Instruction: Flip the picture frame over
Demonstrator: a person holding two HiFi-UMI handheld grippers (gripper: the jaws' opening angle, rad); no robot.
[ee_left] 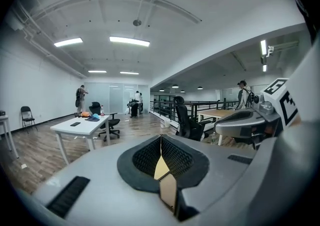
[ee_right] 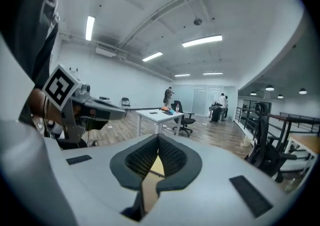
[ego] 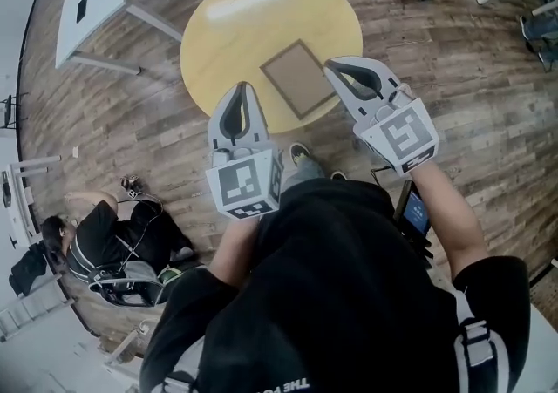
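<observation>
Left gripper (ego: 241, 88), right gripper (ego: 333, 66): jaws together, empty. Picture frame (ego: 298, 79) lay flat at table (ego: 235, 16) 5 o'clock rim; closed-jaw push risked sliding it off.

L gripper (ego: 243, 88) & R gripper (ego: 331, 65) are held out in front of the torso, side by side, a bit apart, pointing fwd & slightly down. Both have jaws closed tip to tip w/ nothing btwn. R is rolled outward, its tip further fwd. L forearm (ego: 228, 247) & R forearm (ego: 449, 208) are bare.
</observation>
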